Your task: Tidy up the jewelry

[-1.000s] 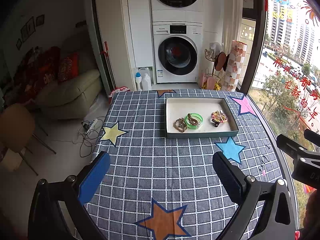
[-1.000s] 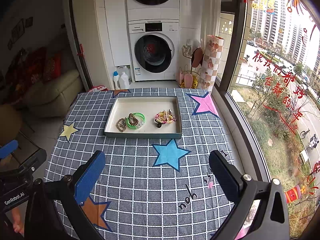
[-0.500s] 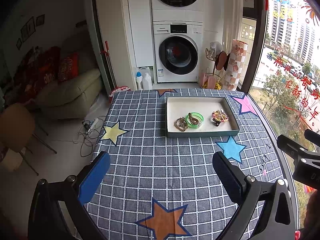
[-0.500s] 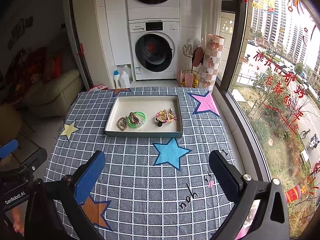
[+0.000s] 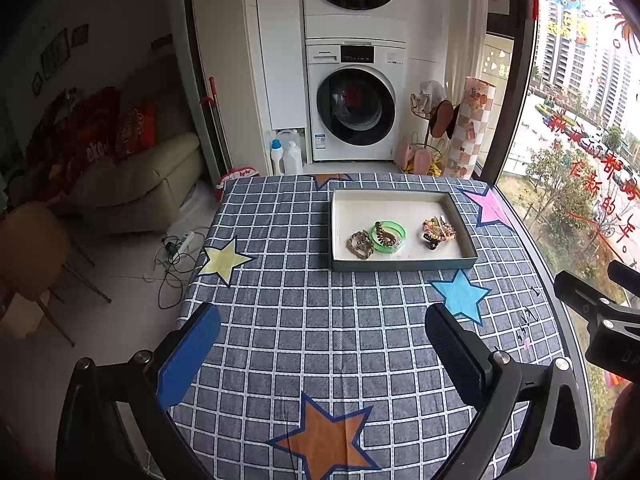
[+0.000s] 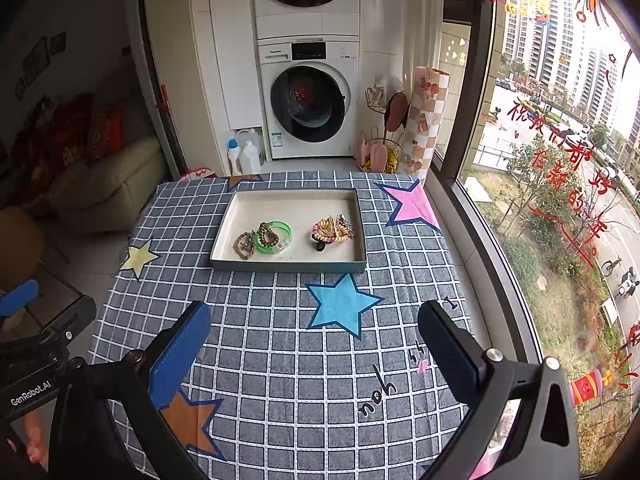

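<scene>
A shallow white tray (image 5: 400,196) (image 6: 296,196) sits at the far side of the table. In it lie a brown beaded bracelet (image 5: 360,244) (image 6: 245,245), a green bangle (image 5: 387,236) (image 6: 274,237) with a brown band on it, and a bundle of colourful hair ties (image 5: 438,231) (image 6: 333,233). My left gripper (image 5: 322,344) is open and empty, over the near table. My right gripper (image 6: 314,340) is open and empty, also well short of the tray.
The table wears a grey checked cloth with stars (image 5: 320,360) (image 6: 344,304). A window runs along its right edge (image 6: 472,160). A washer and dryer stack (image 5: 354,112) stands behind; a sofa (image 5: 136,184) and a chair (image 5: 28,252) are on the left.
Both views have shifted very slightly; the tray sits a touch lower and nearer. Both grippers stay open and empty.
</scene>
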Action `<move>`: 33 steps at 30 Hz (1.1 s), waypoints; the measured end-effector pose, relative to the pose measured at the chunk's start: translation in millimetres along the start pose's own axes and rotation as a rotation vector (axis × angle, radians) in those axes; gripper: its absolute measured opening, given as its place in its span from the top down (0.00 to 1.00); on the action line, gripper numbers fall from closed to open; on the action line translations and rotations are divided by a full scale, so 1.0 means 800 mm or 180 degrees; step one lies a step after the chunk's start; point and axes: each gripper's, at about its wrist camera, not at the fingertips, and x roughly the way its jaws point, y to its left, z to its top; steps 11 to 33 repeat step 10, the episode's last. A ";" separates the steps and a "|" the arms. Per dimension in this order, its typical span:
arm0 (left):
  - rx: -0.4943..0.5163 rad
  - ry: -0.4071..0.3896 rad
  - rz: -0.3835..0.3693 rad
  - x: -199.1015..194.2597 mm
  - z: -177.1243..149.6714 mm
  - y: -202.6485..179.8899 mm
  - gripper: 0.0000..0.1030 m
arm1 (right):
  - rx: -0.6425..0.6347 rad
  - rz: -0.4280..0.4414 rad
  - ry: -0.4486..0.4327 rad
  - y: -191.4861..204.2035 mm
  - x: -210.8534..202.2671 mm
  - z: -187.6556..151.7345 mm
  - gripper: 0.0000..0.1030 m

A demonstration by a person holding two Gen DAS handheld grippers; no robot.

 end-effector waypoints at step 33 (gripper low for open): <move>0.0037 -0.0046 -0.0003 -0.003 0.000 -0.002 0.00 | 0.0003 0.0004 0.0013 -0.002 0.001 -0.004 0.00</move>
